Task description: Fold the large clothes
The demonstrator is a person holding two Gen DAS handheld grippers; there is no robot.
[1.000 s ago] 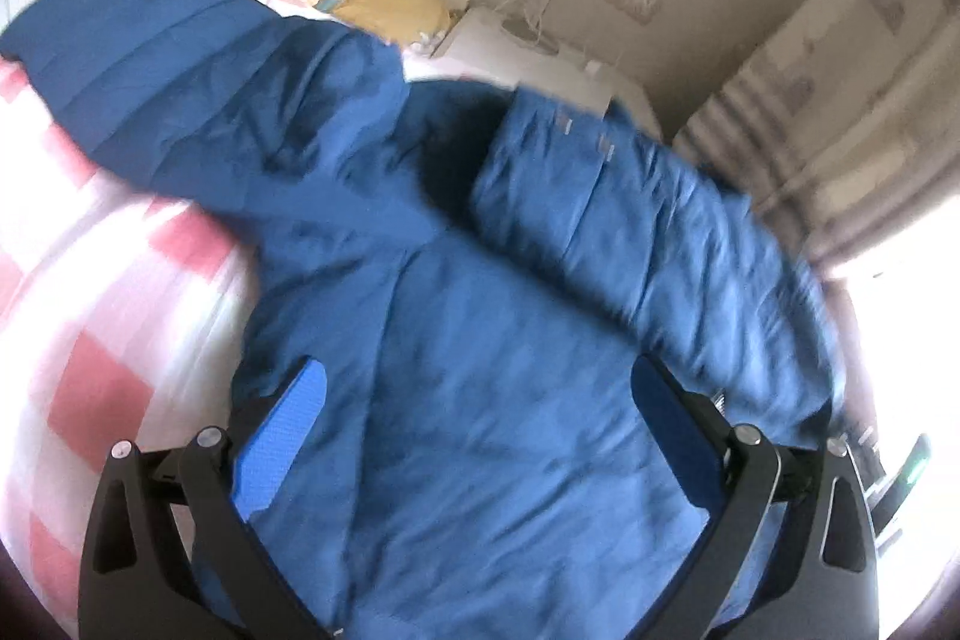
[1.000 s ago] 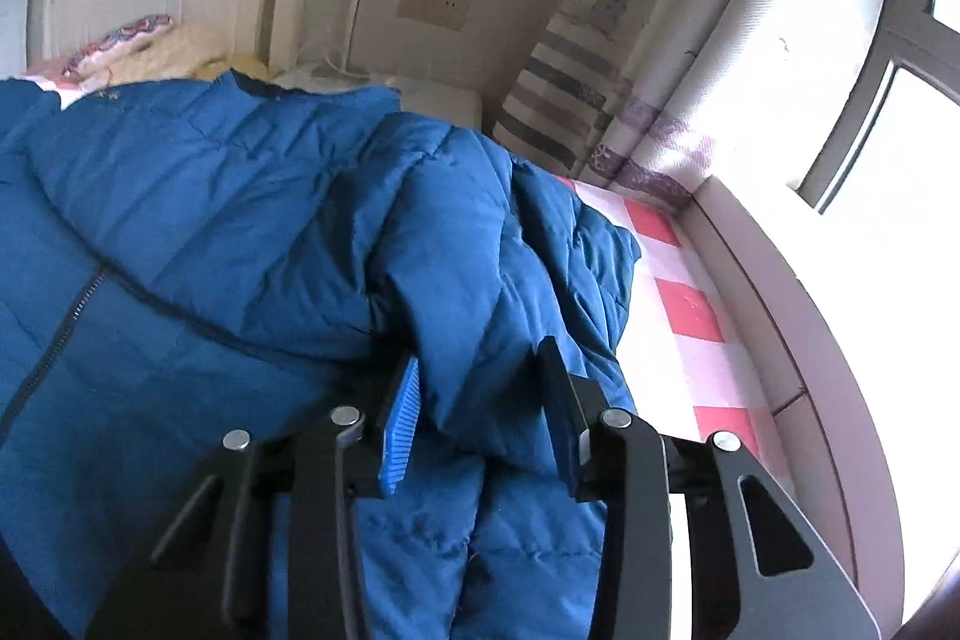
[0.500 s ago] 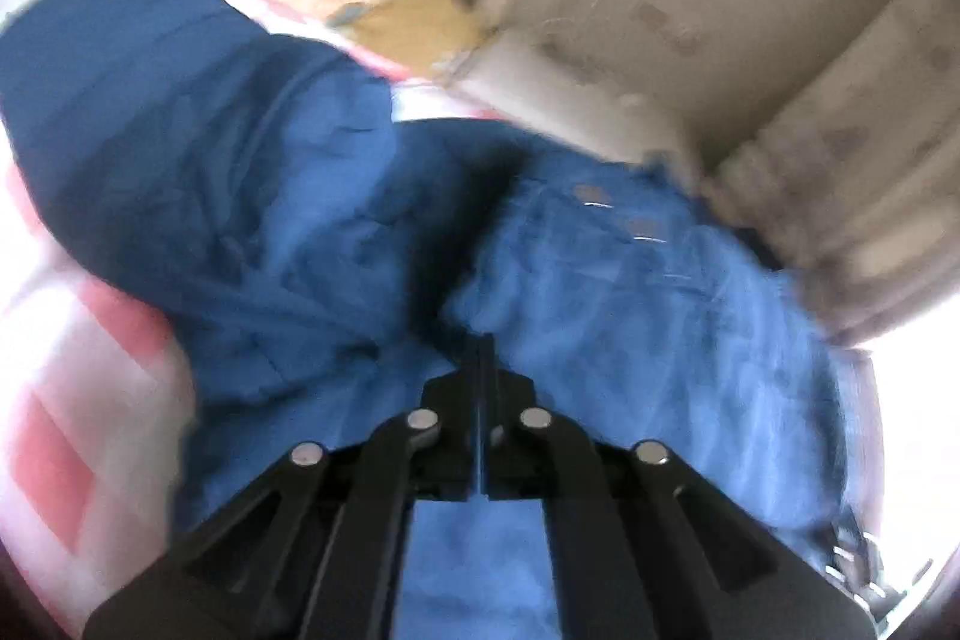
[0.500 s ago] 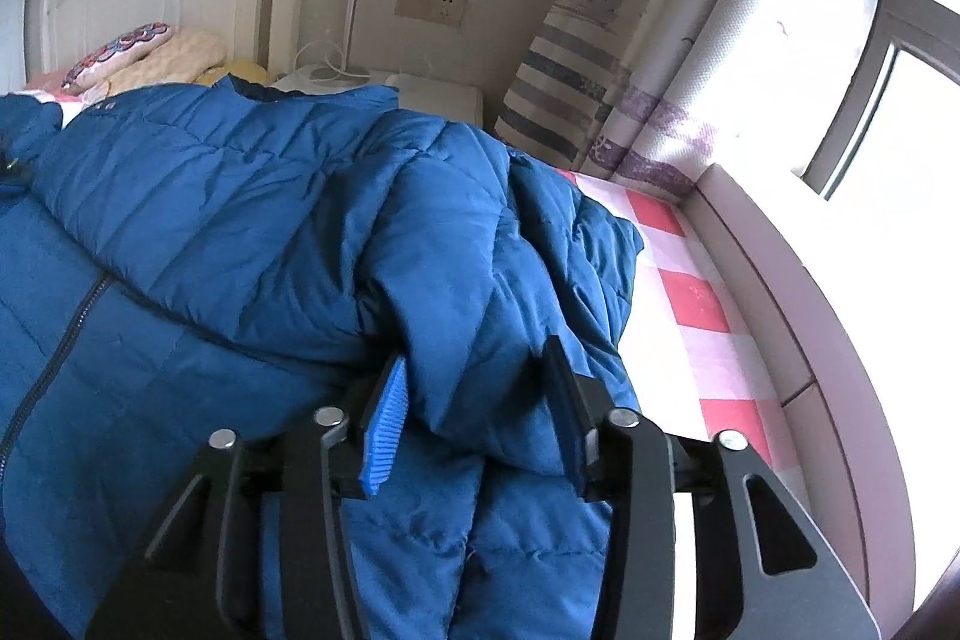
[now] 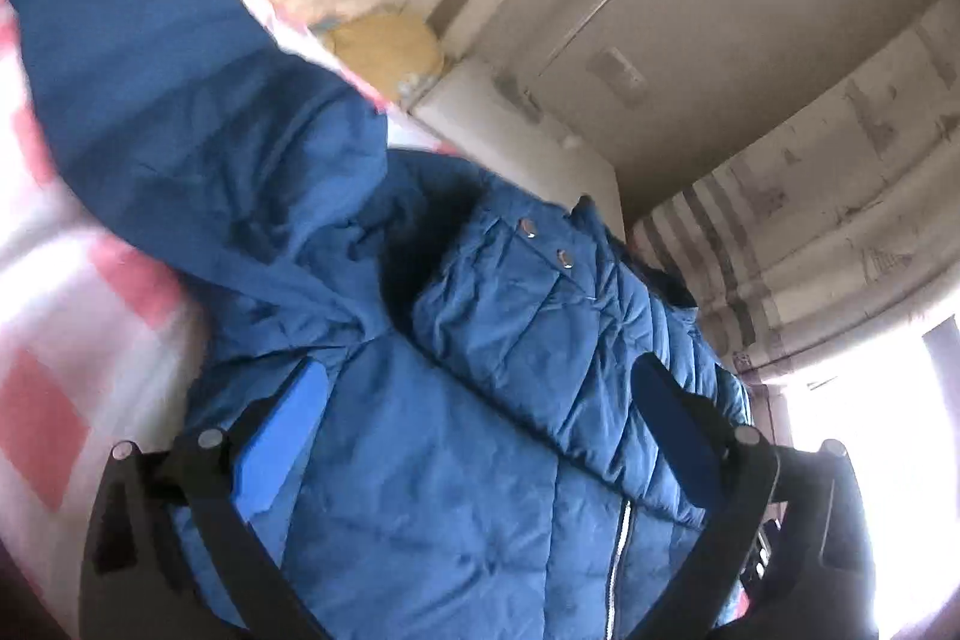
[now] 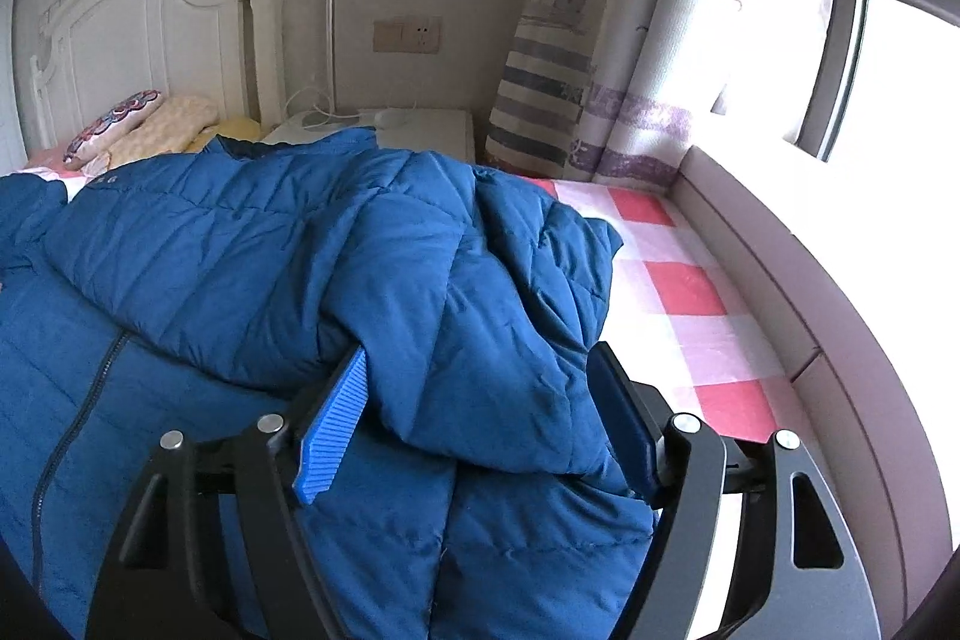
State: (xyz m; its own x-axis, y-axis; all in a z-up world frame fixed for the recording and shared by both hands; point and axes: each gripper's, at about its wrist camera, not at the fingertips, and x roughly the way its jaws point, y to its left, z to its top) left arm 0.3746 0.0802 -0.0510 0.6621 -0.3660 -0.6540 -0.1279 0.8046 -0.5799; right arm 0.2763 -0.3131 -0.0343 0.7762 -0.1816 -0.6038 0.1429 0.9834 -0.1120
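A large blue quilted jacket (image 5: 480, 490) lies spread on the bed's red and white checked sheet (image 6: 678, 280). Its zip runs down the front, and one sleeve (image 6: 420, 250) is folded across the body. My left gripper (image 5: 477, 376) hovers over the jacket's front near the zip; its jaws are opening and hold nothing. The hood (image 5: 180, 100) stretches away to the upper left. My right gripper (image 6: 480, 358) straddles a puffy fold of the sleeve at the jacket's right edge. Its jaws are opening and the fold still bulges between them.
Pillows (image 6: 150, 130) lie at the head of the bed against a white headboard (image 6: 150, 28). A white nightstand (image 6: 414, 130) stands beside it. Striped curtains (image 6: 570, 70) and a bright window bound the right side, with a padded ledge (image 6: 810, 310) along the bed.
The left gripper's jaws snapped shut half a second ago and now stand wide again. It shifted slightly over the jacket. The right gripper's jaws have spread steadily around the sleeve fold.
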